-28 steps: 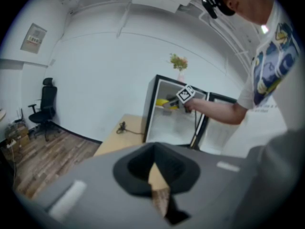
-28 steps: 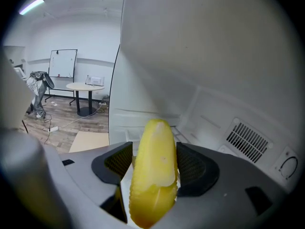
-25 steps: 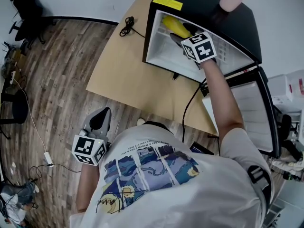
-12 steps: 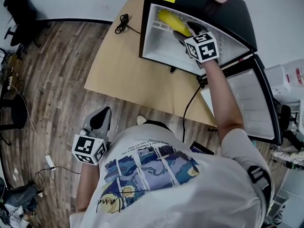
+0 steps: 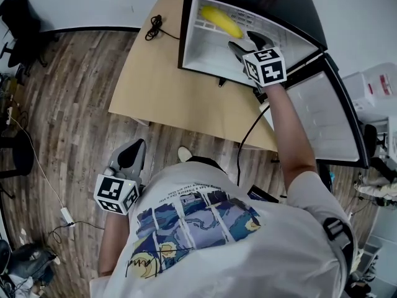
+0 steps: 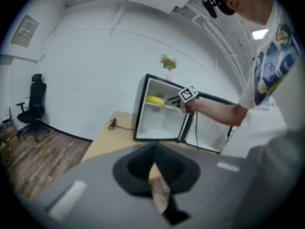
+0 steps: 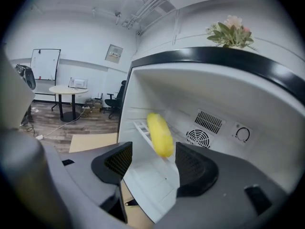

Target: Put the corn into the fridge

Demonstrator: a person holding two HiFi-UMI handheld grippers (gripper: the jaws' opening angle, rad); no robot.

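The yellow corn (image 5: 222, 21) lies on the upper shelf inside the open black mini fridge (image 5: 186, 33). It also shows in the right gripper view as the corn (image 7: 159, 133), just beyond the jaws and free of them. My right gripper (image 5: 247, 42) is at the fridge opening, open, with nothing between its fingers; the right gripper (image 7: 150, 163) points into the white interior. My left gripper (image 5: 131, 149) hangs low by the person's left side over the wooden floor, shut and empty. From the left gripper (image 6: 153, 151) the fridge (image 6: 159, 113) and corn (image 6: 155, 99) look far off.
The fridge stands on a light wooden platform (image 5: 161, 85), its door (image 5: 329, 123) swung open to the right. A black cable (image 5: 158, 28) lies on the platform's far corner. A pink vase with flowers (image 7: 228, 31) tops the fridge. An office chair (image 5: 18, 11) is far left.
My right gripper has drawn back a little from the corn, which stays on the shelf. The head view has shifted so the fridge sits higher. The left gripper has not moved.
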